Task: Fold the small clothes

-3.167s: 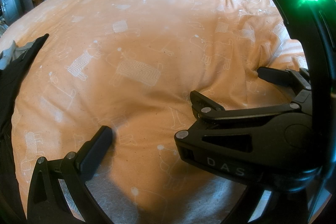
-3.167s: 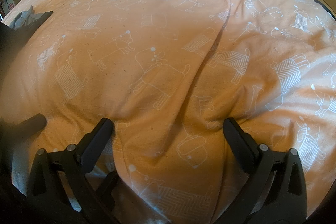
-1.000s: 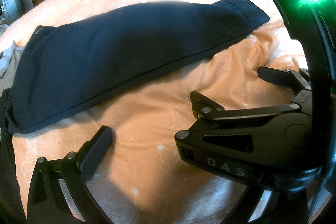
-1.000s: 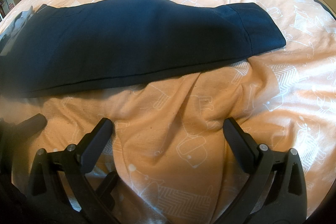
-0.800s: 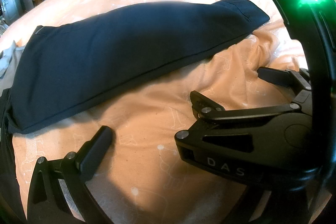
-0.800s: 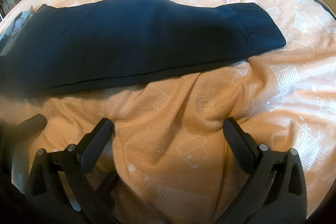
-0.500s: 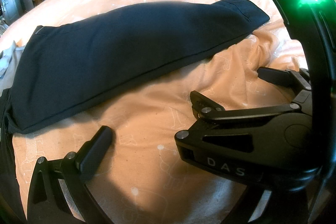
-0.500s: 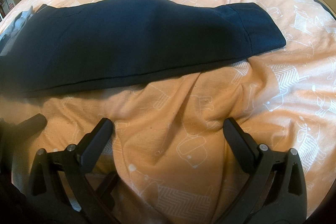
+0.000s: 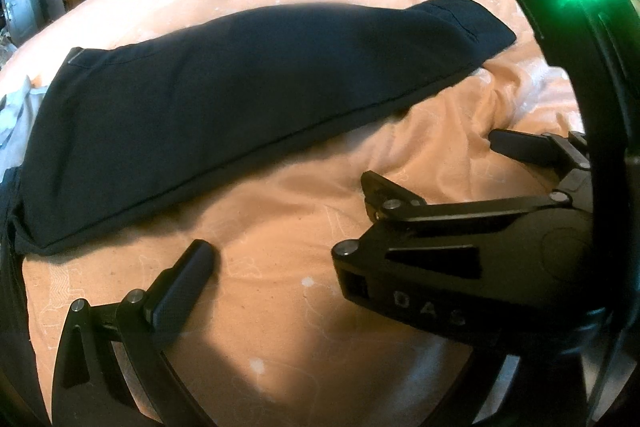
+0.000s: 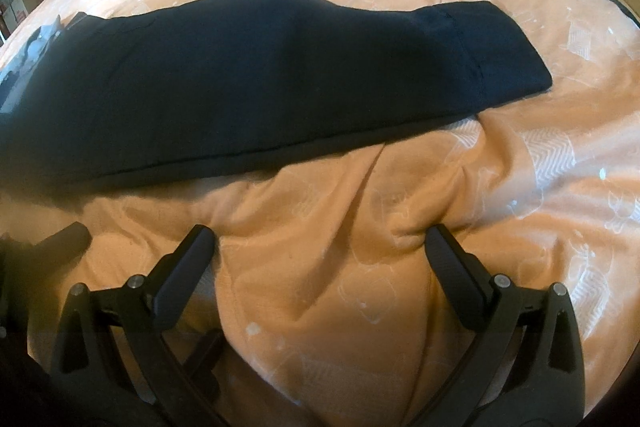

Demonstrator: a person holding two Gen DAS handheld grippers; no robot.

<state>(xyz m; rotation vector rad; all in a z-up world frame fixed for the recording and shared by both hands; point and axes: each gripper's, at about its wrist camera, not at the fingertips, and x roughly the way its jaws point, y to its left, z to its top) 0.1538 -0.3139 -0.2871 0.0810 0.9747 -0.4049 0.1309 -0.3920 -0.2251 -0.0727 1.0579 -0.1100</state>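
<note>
A dark navy garment [image 10: 256, 83] is laid flat and long across the orange bedcover [image 10: 360, 267], beyond both grippers and not touched by them. The right gripper [image 10: 320, 247] is held wide apart and empty. The left gripper [image 9: 280, 259] is also seen spread wide, with nothing between its fingers.

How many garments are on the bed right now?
2, maybe more. A long dark navy folded garment lies across the orange patterned duvet. A grey cloth item peeks out beyond its left end, mostly hidden. Others could lie outside view.
</note>
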